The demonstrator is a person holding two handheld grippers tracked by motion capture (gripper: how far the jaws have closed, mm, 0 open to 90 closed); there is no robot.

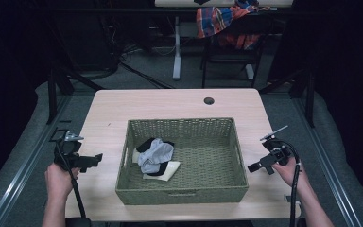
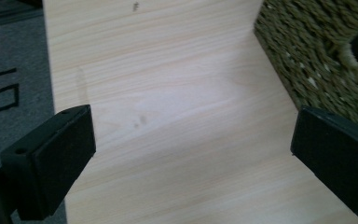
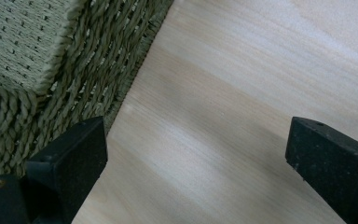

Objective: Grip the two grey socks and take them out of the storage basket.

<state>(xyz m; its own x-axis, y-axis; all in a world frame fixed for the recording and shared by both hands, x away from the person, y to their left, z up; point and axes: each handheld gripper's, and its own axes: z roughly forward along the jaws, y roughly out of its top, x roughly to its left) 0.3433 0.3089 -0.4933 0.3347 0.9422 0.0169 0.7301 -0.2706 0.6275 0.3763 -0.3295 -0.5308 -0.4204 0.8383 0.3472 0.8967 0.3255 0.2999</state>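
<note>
A woven green-grey basket (image 1: 217,126) sits in the middle of the light wooden table (image 1: 170,101). Inside its left part lies a small heap of clothes (image 1: 155,156): grey, black and cream pieces. My left gripper (image 1: 93,161) hovers over the table left of the basket, jaws wide open with bare wood between them (image 2: 186,135); the basket wall (image 2: 317,56) stands at the upper right of the left gripper view. My right gripper (image 1: 256,166) is held right of the basket, also open over bare wood (image 3: 200,144), with the basket's corner (image 3: 51,70) at its left.
A round cable hole (image 1: 209,100) is in the table's far edge. Beyond the table stand a desk leg (image 1: 177,47) and a chair with a plaid cloth (image 1: 222,19). Grey floor and metal rails (image 1: 23,165) flank the table.
</note>
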